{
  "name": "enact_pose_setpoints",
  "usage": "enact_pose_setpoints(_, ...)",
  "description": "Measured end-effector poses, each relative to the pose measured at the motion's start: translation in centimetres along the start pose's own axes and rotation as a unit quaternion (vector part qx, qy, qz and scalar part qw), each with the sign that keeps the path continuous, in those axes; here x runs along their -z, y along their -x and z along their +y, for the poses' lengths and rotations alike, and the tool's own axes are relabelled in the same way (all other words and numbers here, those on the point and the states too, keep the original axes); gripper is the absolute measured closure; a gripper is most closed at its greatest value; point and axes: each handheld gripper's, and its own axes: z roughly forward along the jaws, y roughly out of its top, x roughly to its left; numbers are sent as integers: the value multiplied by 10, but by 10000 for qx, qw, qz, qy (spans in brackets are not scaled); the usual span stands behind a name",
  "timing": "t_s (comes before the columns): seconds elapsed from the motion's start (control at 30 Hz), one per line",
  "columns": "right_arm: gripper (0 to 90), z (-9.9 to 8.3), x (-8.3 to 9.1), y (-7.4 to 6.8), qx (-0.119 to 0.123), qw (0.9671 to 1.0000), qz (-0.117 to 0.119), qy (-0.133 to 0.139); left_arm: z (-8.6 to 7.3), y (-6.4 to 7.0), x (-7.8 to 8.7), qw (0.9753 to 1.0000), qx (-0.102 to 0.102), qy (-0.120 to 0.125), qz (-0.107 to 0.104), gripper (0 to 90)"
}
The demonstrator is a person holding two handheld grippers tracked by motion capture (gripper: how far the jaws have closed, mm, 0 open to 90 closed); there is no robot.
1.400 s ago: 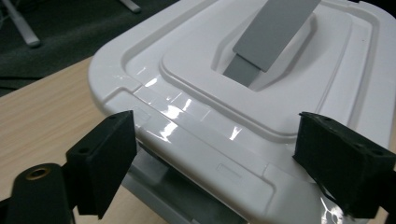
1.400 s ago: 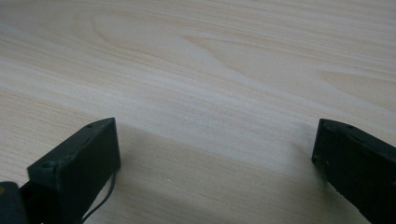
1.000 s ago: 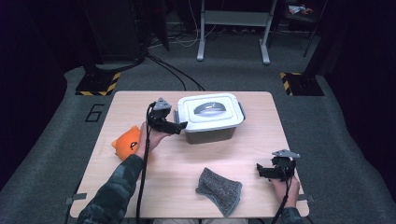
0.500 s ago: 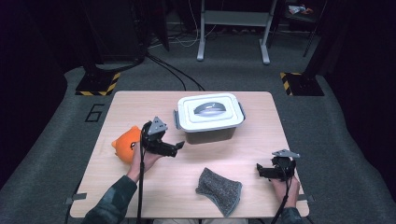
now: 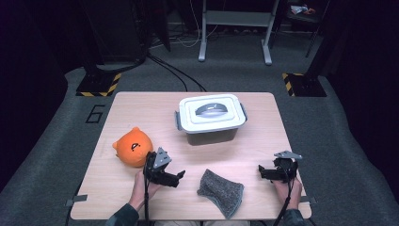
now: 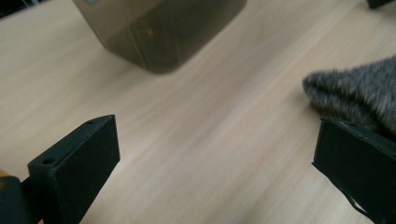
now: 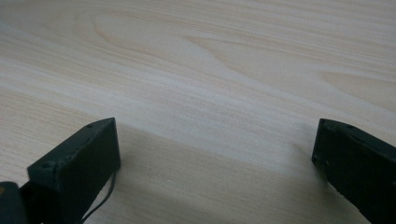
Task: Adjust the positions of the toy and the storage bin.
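I read the grey cloth (image 5: 220,192) as the work in hand; it is the thing nearest the left gripper (image 5: 178,178). I use the lidded box (image 5: 211,118) as landmark.

Position. The cloth lies flat on the table (image 5: 263,141), on the near side of the box and well apart from it, close to the table's front edge. The left gripper sits just left of the cloth, not touching it, with its jaws pointing toward it. The right gripper (image 5: 261,172) rests near the front edge, right of the cloth and nearer than the box's right end. An orange plush (image 5: 133,147) lies near-left of the box, just behind the left hand (image 5: 141,186).

Tool state. In the left gripper view, both jaws stand wide apart with bare wood between them; the cloth (image 6: 357,95) shows past the right-hand jaw. In the right gripper view, the jaws are likewise spread, over bare table. Neither holds anything.

Handling, as I judge it. The cloth looks soft, light and limp, with a fuzzy knit surface. It should not slip or break, but it will sag and may unfold when lifted. I would take hold at the near-left edge, with one jaw sliding under the edge and the other closing from above. A pinch on the flat middle would likely gather only a shallow fold.
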Motion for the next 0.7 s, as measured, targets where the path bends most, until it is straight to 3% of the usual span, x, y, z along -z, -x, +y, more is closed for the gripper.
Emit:
enact_pose_setpoints(0.4, 2, 1, -1, -1, 11, 10000, 31, 9, -41, 4, -15, 9987, 181, -438, 195, 6)
enact_pose_setpoints(0.43, 2, 1, -1, -1, 12, 10000, 33, 11, -41, 4, -16, 9982, 123, -546, 222, 7)
enact_pose_setpoints(0.5, 2, 1, 0, -1, -10, 10000, 43, 3, -41, 5, -15, 9985, 118, -474, 266, 0)
enact_pose_setpoints(0.6, 0, 2, -1, 0, -3, 10000, 60, -60, -41, 2, -16, 9978, 270, -569, 218, 0)
enact_pose_setpoints(0.7, 0, 3, 0, 2, -62, 9998, 161, -45, -41, 1, -16, 9977, 244, -603, 179, 0)
